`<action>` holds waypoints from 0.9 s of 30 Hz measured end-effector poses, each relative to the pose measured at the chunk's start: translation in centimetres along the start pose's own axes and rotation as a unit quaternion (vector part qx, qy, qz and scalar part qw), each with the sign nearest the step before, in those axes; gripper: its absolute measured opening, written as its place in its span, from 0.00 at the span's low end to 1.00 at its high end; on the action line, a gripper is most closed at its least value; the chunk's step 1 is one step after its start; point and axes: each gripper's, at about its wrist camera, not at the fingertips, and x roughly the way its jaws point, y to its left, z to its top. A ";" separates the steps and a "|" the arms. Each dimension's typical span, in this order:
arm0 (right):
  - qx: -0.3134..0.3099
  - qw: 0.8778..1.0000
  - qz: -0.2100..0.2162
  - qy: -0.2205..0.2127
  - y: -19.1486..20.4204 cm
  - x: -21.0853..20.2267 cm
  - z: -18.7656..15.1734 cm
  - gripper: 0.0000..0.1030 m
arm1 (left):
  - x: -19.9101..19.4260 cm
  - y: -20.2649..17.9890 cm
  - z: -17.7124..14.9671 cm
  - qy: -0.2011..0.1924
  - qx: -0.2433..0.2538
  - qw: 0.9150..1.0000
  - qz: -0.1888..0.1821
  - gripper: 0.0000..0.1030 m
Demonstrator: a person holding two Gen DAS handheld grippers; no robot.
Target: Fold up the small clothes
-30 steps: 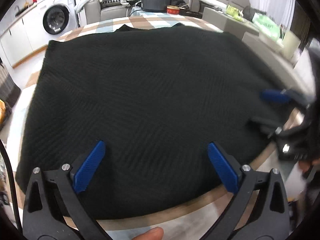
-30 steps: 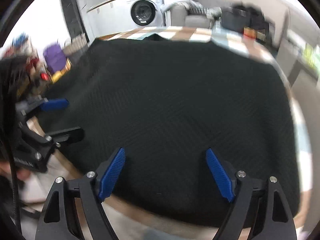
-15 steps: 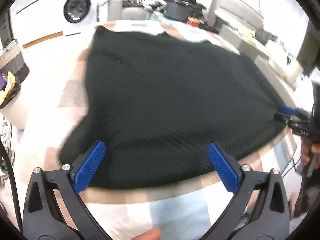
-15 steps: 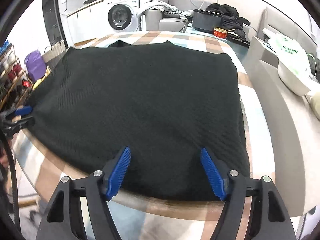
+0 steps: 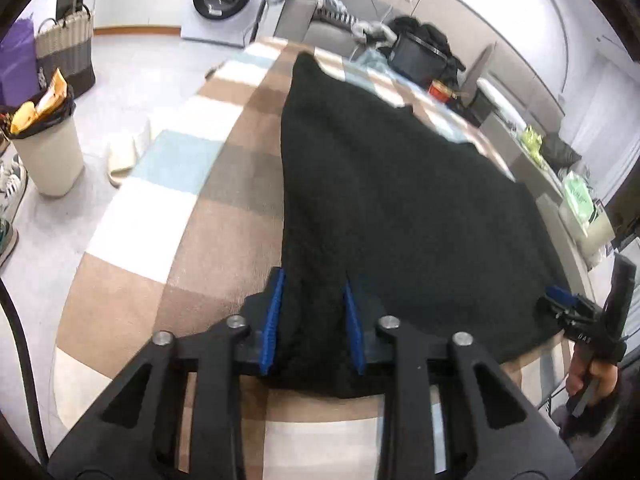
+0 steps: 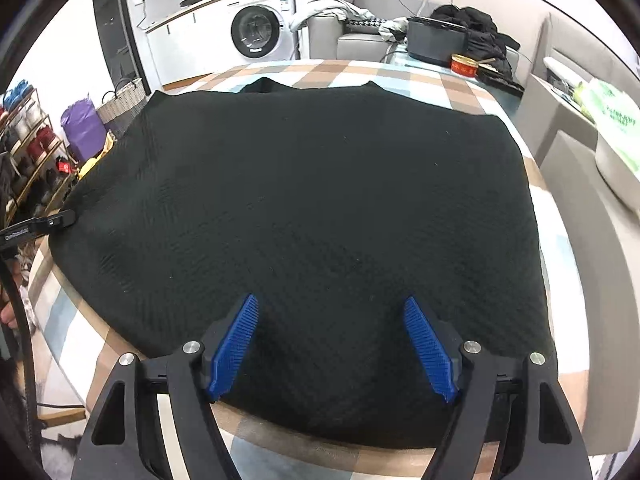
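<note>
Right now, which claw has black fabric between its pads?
The left claw: its jaws are closing on the black garment's corner. The right claw hovers open.

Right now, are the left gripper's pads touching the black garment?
Touching. In the left wrist view the left gripper is closing on the near corner of the black garment, and the cloth bunches up between the blue pads and fills the gap.

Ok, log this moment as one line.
task: fold black knit garment | left gripper: closing on near corner, fabric between pads | right gripper: opening, above near hem | surface: checked tablecloth
</note>
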 end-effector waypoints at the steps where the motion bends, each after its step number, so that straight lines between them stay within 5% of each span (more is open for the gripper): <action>1: 0.002 1.000 0.001 0.001 -0.1 0.0 -0.1 0.75 | -0.5 0.2 0.0 -0.008 -0.005 1.000 -0.005 0.18; 4: 0.004 1.000 0.002 0.001 0.0 0.0 -0.1 0.75 | -1.3 0.0 0.5 -0.032 -0.017 0.999 -0.001 0.18; 7: -0.001 1.000 -0.001 0.002 0.1 0.2 0.1 0.75 | -0.5 0.9 0.7 -0.029 -0.022 0.996 0.083 0.18; 10: -0.001 1.000 -0.001 0.002 0.2 0.1 0.0 0.75 | -0.7 1.5 0.5 -0.020 -0.041 0.998 0.051 0.18; 15: 0.001 1.000 0.001 0.004 0.2 -0.1 -0.1 0.75 | 0.0 0.6 1.7 -0.027 -0.042 0.999 0.015 0.41; 19: 0.000 1.000 0.005 0.003 0.5 -0.1 0.1 0.75 | 4.4 -2.0 2.5 0.003 -0.009 0.999 0.034 0.41; 23: 0.001 1.000 0.008 0.001 0.7 -0.2 0.2 0.75 | 6.0 -2.8 2.4 -0.002 0.020 0.999 0.042 0.13; 27: 0.001 1.000 0.010 0.002 0.9 0.0 0.2 0.75 | 4.7 -2.4 2.3 -0.023 0.019 0.999 0.025 0.06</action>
